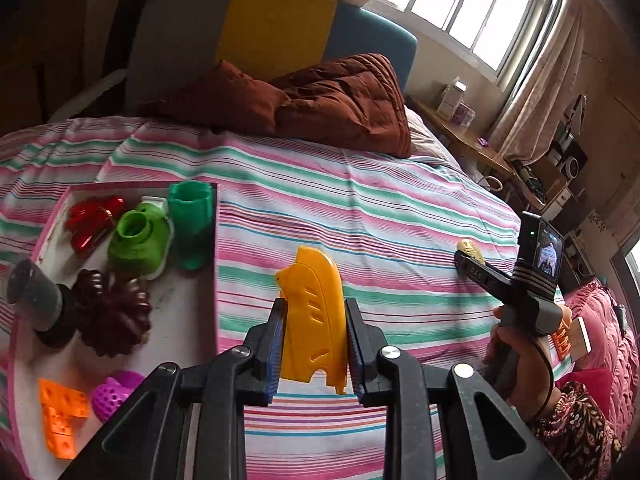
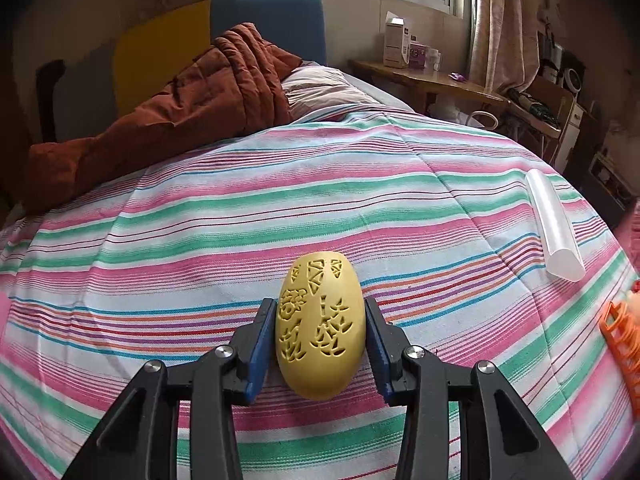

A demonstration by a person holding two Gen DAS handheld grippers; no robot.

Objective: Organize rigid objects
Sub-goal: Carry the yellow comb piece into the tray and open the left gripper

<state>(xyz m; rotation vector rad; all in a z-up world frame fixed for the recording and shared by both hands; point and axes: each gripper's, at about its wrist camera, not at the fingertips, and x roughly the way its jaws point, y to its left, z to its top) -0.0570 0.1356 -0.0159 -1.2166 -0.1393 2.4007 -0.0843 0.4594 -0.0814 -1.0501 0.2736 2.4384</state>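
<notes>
A striped bedspread point(image 1: 360, 208) in pink, green and white is covering a bed and filling most of both views. A rust-brown quilt point(image 1: 344, 96) is lying bunched near the headboard. At the left edge of the bed, in the left wrist view, a shallow pink-rimmed tray point(image 1: 188, 320) is sitting on the bedspread, holding several small plastic pieces: a dark green cup point(image 1: 190, 224) standing upright at the far right corner, a light green funnel-shaped piece point(image 1: 138, 242) just beside it, a red piece point(image 1: 90, 220) to the left, a dark brown fluted piece point(image 1: 112, 316), an orange block point(image 1: 60, 412) and a purple perforated ball point(image 1: 114, 396) nearest the camera.

The left gripper point(image 1: 314, 344) is clamping an orange-yellow curved shell point(image 1: 316, 320) between its blue pads, holding it upright just to the right of the tray.

The right gripper point(image 2: 320, 344) is gripping a pale yellow egg point(image 2: 320, 328) with cut-out patterns, its fingers pressing on both sides, above the middle of the bedspread. In the left wrist view this gripper is appearing to the right, well apart from the tray. A clear tube point(image 2: 554, 224) is lying on the bed's right side.
</notes>
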